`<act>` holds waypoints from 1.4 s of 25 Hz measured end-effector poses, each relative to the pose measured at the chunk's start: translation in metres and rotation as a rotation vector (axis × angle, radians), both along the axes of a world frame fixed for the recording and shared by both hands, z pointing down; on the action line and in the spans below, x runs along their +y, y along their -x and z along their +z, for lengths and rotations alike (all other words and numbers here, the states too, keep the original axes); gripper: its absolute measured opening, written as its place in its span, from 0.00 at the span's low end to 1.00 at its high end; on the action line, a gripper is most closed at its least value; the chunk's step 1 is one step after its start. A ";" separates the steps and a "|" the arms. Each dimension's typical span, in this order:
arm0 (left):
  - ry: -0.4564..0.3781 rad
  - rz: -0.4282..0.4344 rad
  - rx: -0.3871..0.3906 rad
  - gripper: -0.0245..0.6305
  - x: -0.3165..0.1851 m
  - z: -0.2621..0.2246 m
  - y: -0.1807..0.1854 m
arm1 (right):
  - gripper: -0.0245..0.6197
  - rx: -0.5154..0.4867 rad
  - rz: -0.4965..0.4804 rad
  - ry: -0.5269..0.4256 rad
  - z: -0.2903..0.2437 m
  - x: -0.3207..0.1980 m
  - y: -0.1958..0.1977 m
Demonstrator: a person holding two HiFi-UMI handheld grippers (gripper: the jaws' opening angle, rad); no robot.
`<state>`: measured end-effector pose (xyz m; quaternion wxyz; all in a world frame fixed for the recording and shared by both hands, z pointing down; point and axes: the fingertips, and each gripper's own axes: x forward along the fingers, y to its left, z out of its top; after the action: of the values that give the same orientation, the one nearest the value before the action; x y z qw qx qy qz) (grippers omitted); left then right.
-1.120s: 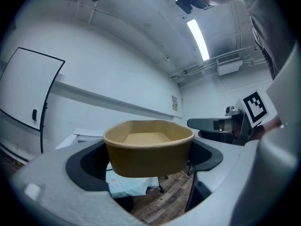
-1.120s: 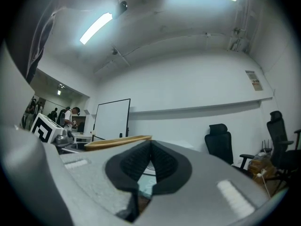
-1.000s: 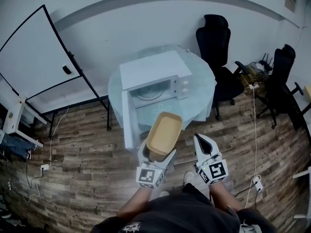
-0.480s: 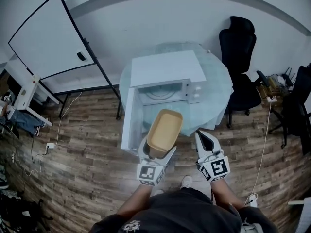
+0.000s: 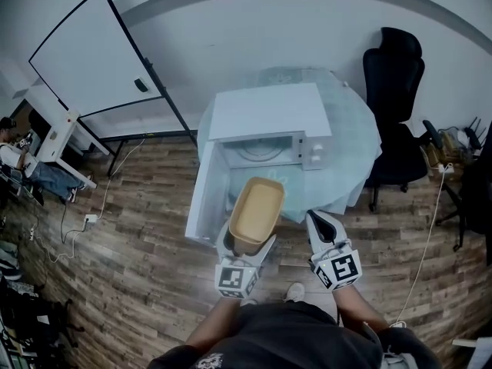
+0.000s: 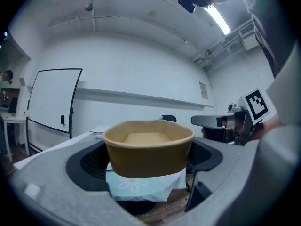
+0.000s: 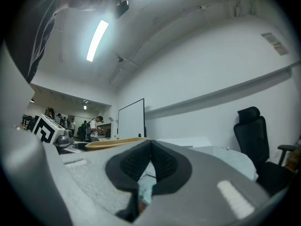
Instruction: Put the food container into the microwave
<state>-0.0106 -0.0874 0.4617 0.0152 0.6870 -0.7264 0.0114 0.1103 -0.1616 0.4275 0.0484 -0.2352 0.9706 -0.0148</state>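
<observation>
A tan, empty food container point(image 5: 256, 214) is held in my left gripper point(image 5: 244, 246), whose jaws are shut on its near end; in the left gripper view the container point(image 6: 148, 146) sits between the dark pads. It hangs in front of the white microwave point(image 5: 265, 112), whose door point(image 5: 205, 193) stands open to the left, showing the cavity point(image 5: 261, 151). My right gripper point(image 5: 321, 225) is beside the container on the right, shut with nothing in it; its pads point(image 7: 149, 163) meet in the right gripper view.
The microwave stands on a round glass table point(image 5: 355, 141). A whiteboard point(image 5: 91, 51) leans at the left, a black office chair point(image 5: 398, 83) at the right. Wooden floor point(image 5: 138, 237) lies below, with cables at both sides. People stand far off point(image 7: 96, 126).
The view has swung so the table and microwave sit more central and closer. The container stays in my left gripper, in front of the open door. The right gripper keeps its place.
</observation>
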 end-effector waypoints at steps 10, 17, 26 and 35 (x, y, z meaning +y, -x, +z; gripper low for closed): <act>0.018 -0.077 0.012 0.81 -0.013 0.004 0.011 | 0.04 -0.018 -0.053 0.046 0.010 -0.023 0.005; 0.016 -0.088 -0.010 0.81 -0.035 0.009 0.026 | 0.04 0.012 -0.016 0.057 0.021 -0.056 0.018; 0.029 -0.094 0.016 0.81 -0.077 0.038 0.061 | 0.04 0.043 -0.034 0.056 0.025 -0.094 0.061; 0.066 -0.105 0.032 0.81 -0.110 0.063 0.099 | 0.04 0.111 -0.086 0.055 0.047 -0.114 0.108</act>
<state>-0.1100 -0.1971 0.5245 0.0500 0.6472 -0.7603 0.0234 0.0026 -0.2758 0.4747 -0.0126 -0.1949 0.9803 -0.0307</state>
